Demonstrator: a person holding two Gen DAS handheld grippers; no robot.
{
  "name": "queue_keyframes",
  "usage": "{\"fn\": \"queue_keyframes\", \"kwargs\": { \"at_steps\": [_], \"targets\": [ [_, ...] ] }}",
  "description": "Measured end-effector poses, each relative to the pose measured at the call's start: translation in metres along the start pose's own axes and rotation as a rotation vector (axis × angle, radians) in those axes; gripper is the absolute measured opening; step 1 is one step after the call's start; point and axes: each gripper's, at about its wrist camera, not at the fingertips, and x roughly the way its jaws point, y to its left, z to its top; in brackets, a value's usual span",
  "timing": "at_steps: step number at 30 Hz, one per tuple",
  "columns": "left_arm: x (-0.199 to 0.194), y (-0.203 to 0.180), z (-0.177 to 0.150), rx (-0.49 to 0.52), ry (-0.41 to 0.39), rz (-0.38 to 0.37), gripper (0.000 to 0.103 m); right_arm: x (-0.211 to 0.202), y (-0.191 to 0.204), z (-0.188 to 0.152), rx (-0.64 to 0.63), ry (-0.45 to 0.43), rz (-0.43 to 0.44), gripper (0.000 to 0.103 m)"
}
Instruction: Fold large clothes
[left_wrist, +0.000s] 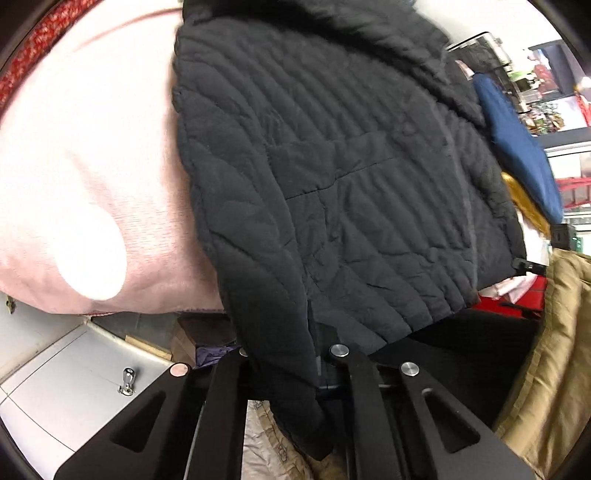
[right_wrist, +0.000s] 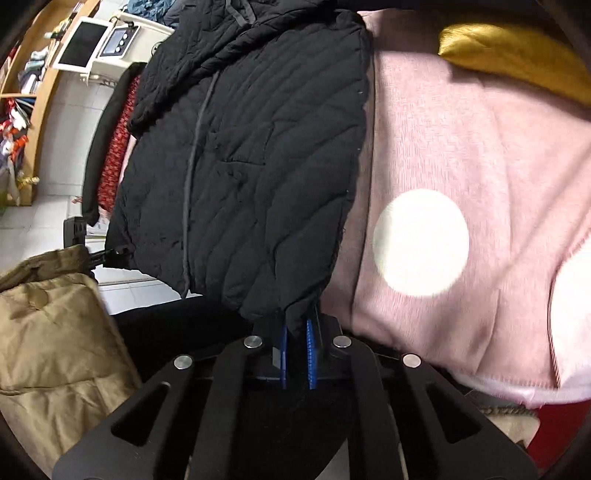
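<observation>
A black quilted hooded jacket (left_wrist: 332, 177) lies spread on a pink blanket (left_wrist: 81, 155), front up, with its zip running down the middle. My left gripper (left_wrist: 291, 369) is shut on the jacket's bottom hem corner; its fingertips are hidden under the fabric. In the right wrist view the same jacket (right_wrist: 251, 155) lies on the pink blanket (right_wrist: 461, 140). My right gripper (right_wrist: 295, 343) has its blue pads (right_wrist: 311, 350) shut on the other bottom hem corner.
A tan padded garment (right_wrist: 55, 332) lies at the near side, also in the left wrist view (left_wrist: 554, 350). A blue garment (left_wrist: 517, 147) lies beyond the jacket. A mustard cushion (right_wrist: 517, 55) sits at the blanket's far end. Shelves and a white appliance (right_wrist: 99, 48) stand behind.
</observation>
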Motion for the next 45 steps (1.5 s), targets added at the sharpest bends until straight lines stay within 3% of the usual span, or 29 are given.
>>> {"fn": "queue_keyframes", "kwargs": {
  "at_steps": [3, 6, 10, 13, 17, 22, 27, 28, 35, 39, 41, 42, 43, 44, 45],
  "targets": [
    [-0.005, 0.003, -0.013, -0.002, 0.019, 0.010, 0.008, -0.005, 0.007, -0.012, 0.003, 0.035, 0.022, 0.007],
    [0.005, 0.016, -0.018, -0.066, 0.048, 0.015, 0.007, -0.005, 0.007, -0.022, 0.007, 0.070, 0.021, 0.007],
    [-0.006, 0.010, 0.008, -0.094, 0.016, 0.005, 0.007, -0.009, 0.011, 0.002, 0.058, 0.017, 0.054, 0.007],
    [-0.052, 0.010, 0.052, -0.081, -0.141, -0.040, 0.007, -0.027, 0.032, 0.045, -0.005, -0.067, 0.070, 0.007],
    [-0.098, 0.012, 0.131, -0.049, -0.317, -0.013, 0.007, -0.052, 0.068, 0.119, -0.143, -0.218, 0.006, 0.007],
    [-0.101, 0.013, 0.227, 0.005, -0.364, 0.083, 0.007, -0.082, 0.081, 0.227, -0.157, -0.390, -0.097, 0.007],
    [-0.088, 0.023, 0.297, -0.062, -0.379, 0.094, 0.007, -0.091, 0.089, 0.303, -0.115, -0.431, -0.147, 0.007],
    [-0.071, 0.002, 0.314, -0.078, -0.379, 0.093, 0.007, -0.092, 0.089, 0.307, -0.107, -0.431, -0.164, 0.007],
    [-0.056, 0.007, 0.369, -0.159, -0.363, 0.011, 0.010, -0.063, 0.048, 0.346, 0.100, -0.397, -0.161, 0.007],
    [-0.049, 0.025, 0.374, -0.259, -0.347, -0.097, 0.020, -0.045, 0.022, 0.361, 0.239, -0.358, -0.146, 0.007],
    [-0.052, 0.043, 0.368, -0.348, -0.362, -0.233, 0.032, -0.038, 0.016, 0.366, 0.271, -0.340, -0.146, 0.007],
    [-0.056, 0.053, 0.363, -0.400, -0.385, -0.308, 0.043, -0.033, 0.012, 0.369, 0.290, -0.327, -0.142, 0.007],
    [-0.058, 0.056, 0.360, -0.432, -0.405, -0.332, 0.056, -0.030, 0.009, 0.371, 0.312, -0.318, -0.133, 0.007],
    [-0.063, 0.059, 0.358, -0.458, -0.427, -0.328, 0.064, -0.026, 0.004, 0.373, 0.341, -0.309, -0.114, 0.007],
    [-0.071, 0.062, 0.354, -0.476, -0.458, -0.292, 0.078, -0.024, 0.001, 0.375, 0.364, -0.307, -0.096, 0.009]
  ]
}}
